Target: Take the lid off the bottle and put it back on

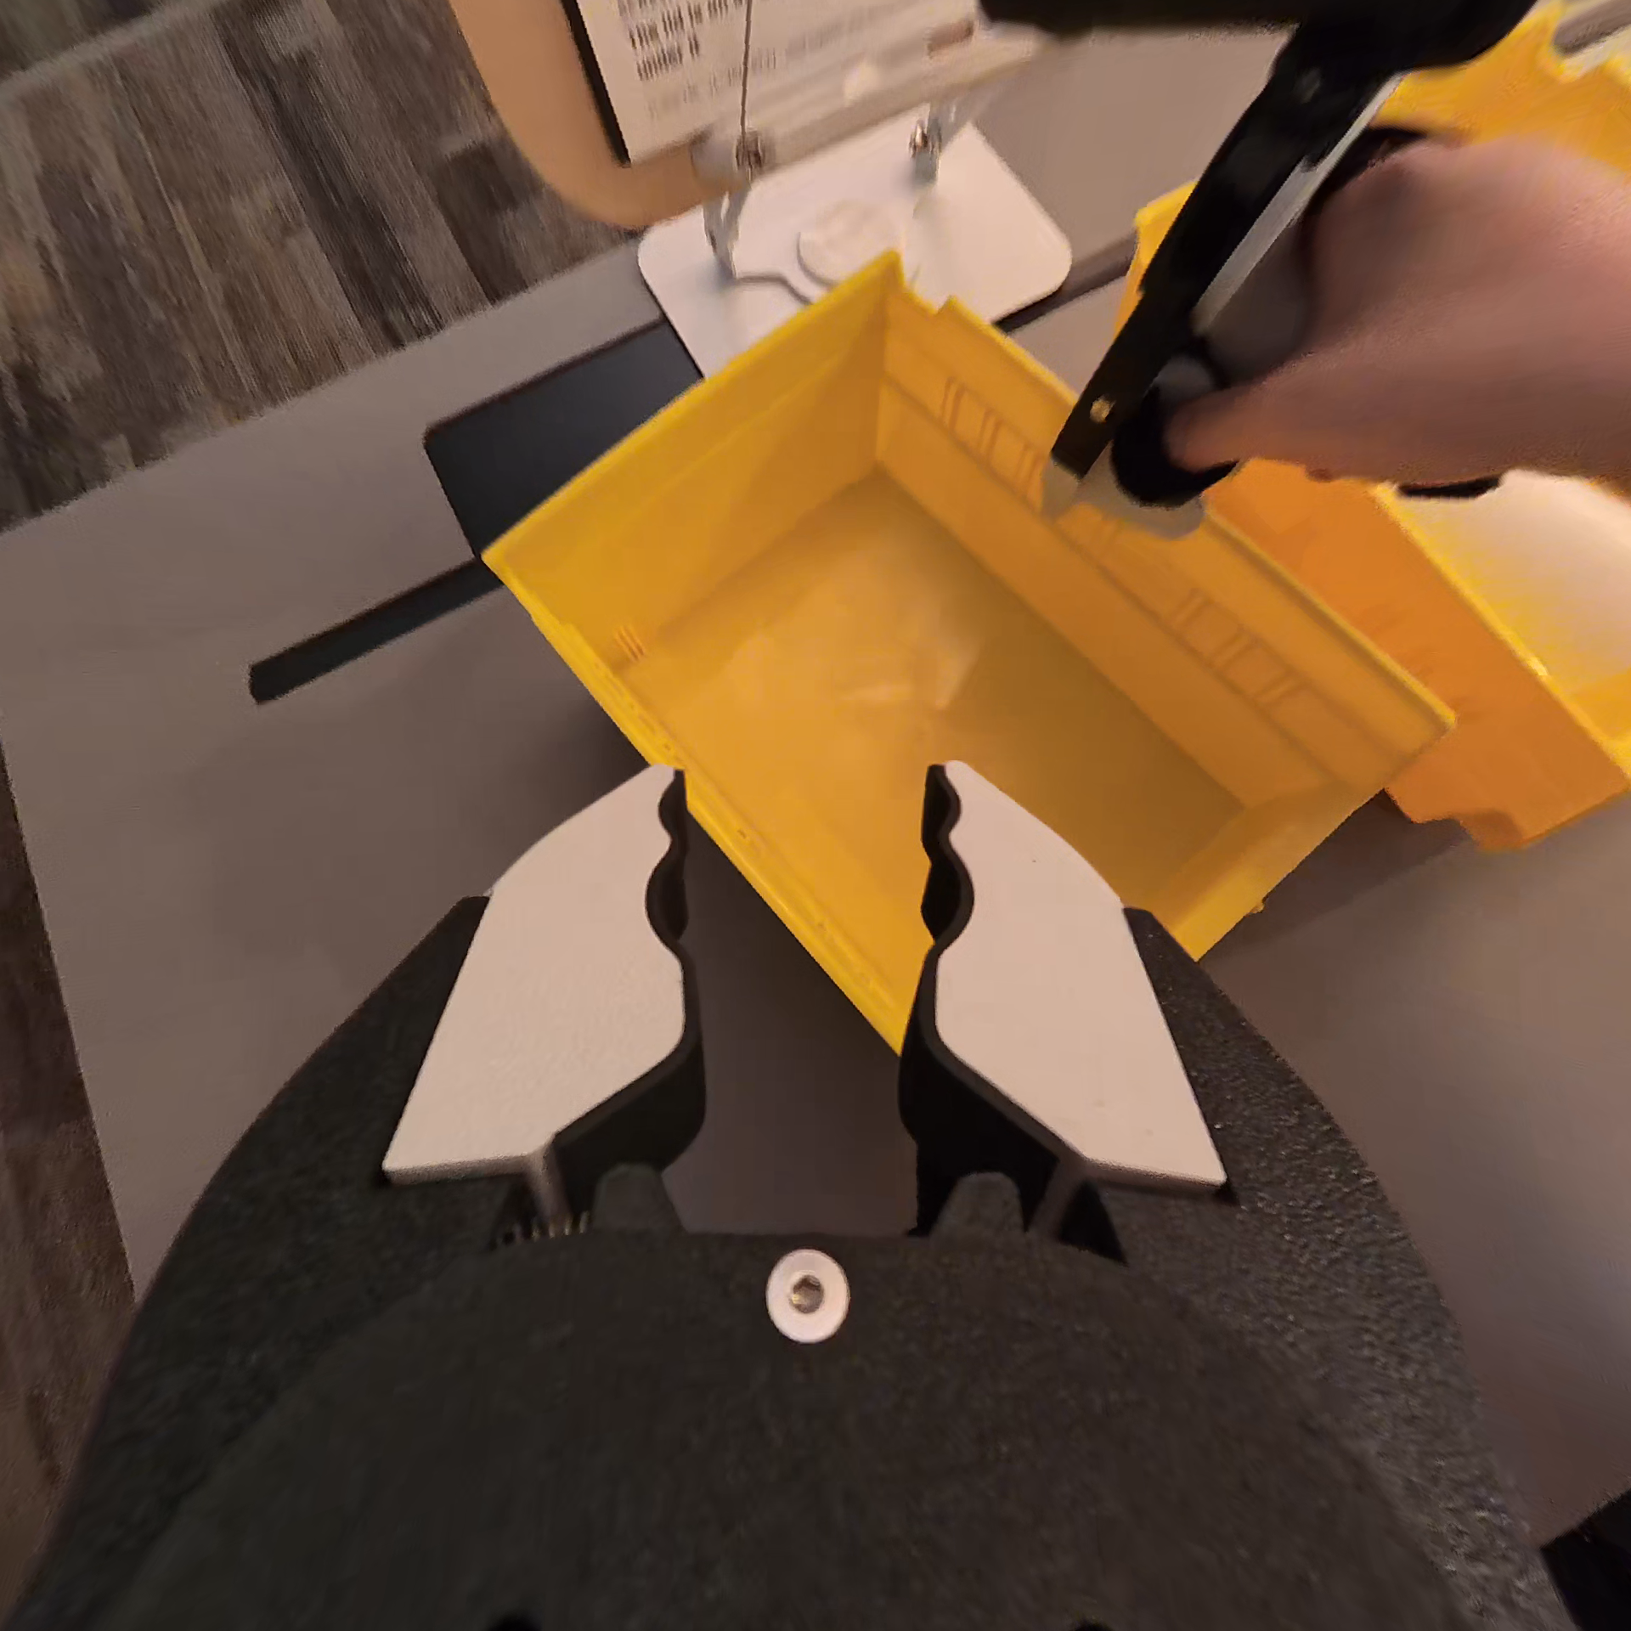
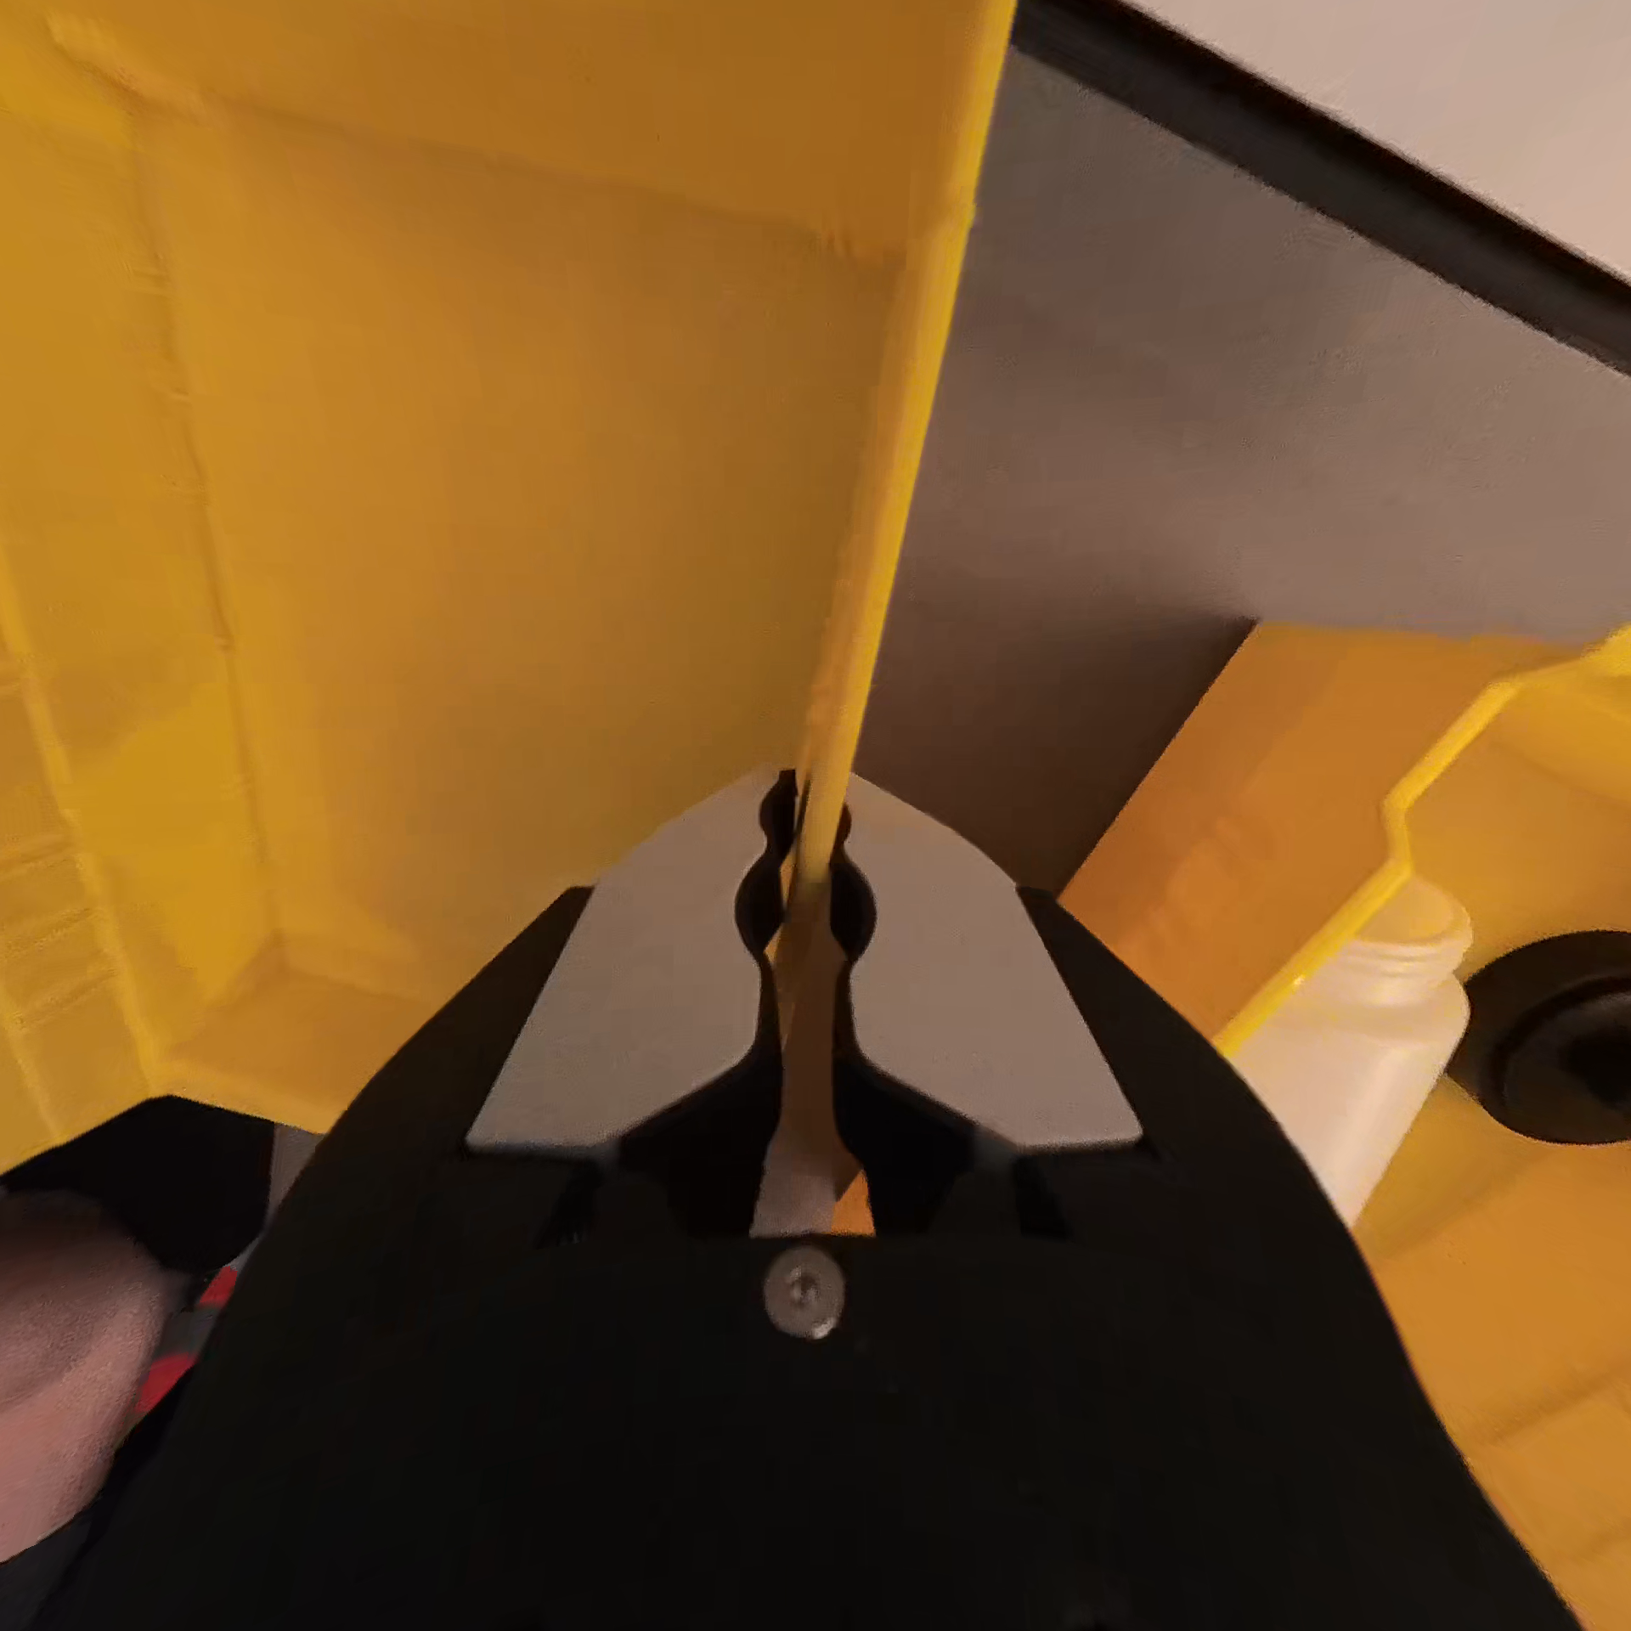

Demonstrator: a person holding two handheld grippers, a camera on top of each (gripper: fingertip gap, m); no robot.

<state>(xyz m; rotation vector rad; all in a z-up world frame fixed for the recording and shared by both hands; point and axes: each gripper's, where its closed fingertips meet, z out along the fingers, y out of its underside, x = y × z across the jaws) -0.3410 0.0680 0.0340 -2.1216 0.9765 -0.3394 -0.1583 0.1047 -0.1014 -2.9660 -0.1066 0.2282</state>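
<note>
A yellow bin (image 1: 706, 529) stands tilted on the grey table (image 1: 265, 750). My left gripper (image 1: 803, 781) is open; the bin's near wall runs between its fingers and the pads do not press on it. My right gripper (image 2: 816, 794) is shut on the bin's far wall (image 2: 891, 529), which runs up as a thin yellow edge between its pads. It also shows in the left wrist view (image 1: 1121, 494), held by a hand. A translucent white bottle (image 2: 1359, 1041) with a bare threaded neck lies in a second yellow bin (image 2: 1324, 794) at the right. A black round thing (image 2: 1571, 1041) sits beside its neck.
The second yellow bin (image 1: 1456, 671) lies to the right of the first. A white stand base (image 1: 883, 238) with a sign on it is behind the bins. A black strip (image 1: 371, 644) crosses the table at the left. The floor (image 1: 221, 221) lies beyond the table edge.
</note>
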